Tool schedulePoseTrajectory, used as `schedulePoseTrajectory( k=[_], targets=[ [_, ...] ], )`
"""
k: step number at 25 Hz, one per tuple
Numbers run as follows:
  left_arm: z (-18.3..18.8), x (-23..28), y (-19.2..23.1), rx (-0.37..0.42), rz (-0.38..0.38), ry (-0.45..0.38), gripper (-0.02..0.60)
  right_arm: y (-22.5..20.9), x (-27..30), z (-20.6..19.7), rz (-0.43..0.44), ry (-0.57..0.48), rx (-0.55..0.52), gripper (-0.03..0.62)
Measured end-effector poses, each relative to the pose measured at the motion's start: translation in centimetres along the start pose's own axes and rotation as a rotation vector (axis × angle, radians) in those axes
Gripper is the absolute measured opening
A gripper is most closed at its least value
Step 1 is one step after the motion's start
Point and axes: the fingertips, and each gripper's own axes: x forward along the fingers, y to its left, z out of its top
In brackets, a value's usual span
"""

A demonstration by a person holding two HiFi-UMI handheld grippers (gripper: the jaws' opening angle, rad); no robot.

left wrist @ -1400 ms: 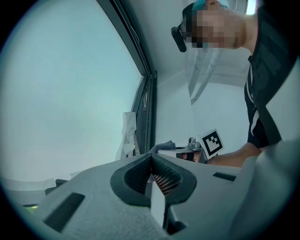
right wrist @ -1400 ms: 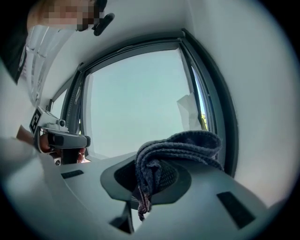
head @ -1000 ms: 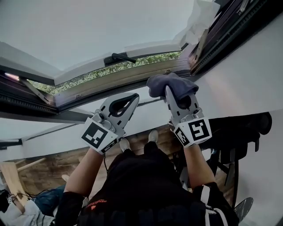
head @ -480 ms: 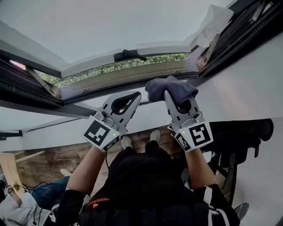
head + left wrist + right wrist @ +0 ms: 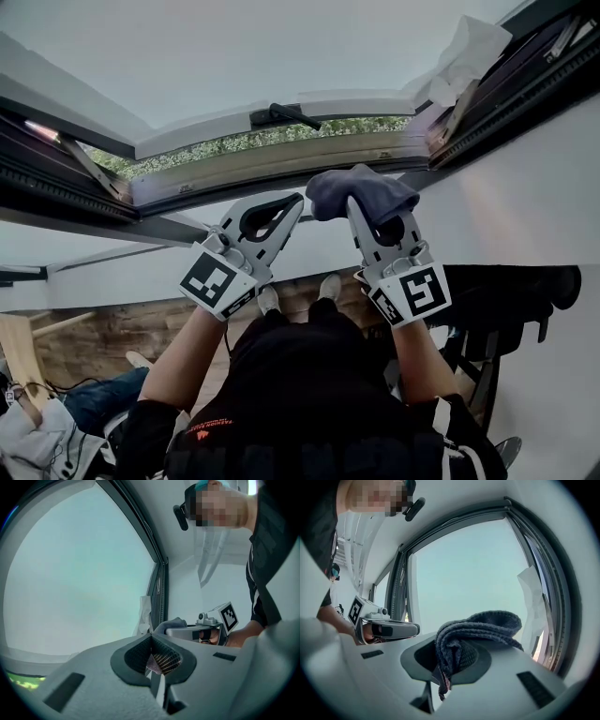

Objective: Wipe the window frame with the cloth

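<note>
Pinching the bunched grey cloth in my right gripper, I have my left gripper pressed together, empty, just beside it. The window frame runs crosswise just beyond the cloth, so my right gripper is nearer.

Daylit sloped-ceiling room.
White sloped wall, roof window tilted open, green foliage outside, wood floor below.

I read the cloth as coarse dark knit, the left gripper and right gripper as matt pale-grey plastic with dark mesh-textured pads, the window frame as smooth and dark, the floor as rough wood.
</note>
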Motion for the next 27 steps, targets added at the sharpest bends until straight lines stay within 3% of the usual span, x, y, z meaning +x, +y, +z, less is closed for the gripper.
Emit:
schedulePoseTrajectory(
  k=[27],
  targets=[
    [0.4,1.7,0.9,0.011,0.001,0.001,0.018,-1.4,0.8,-0.2,0.018,0.017,0.0,0.037]
  ],
)
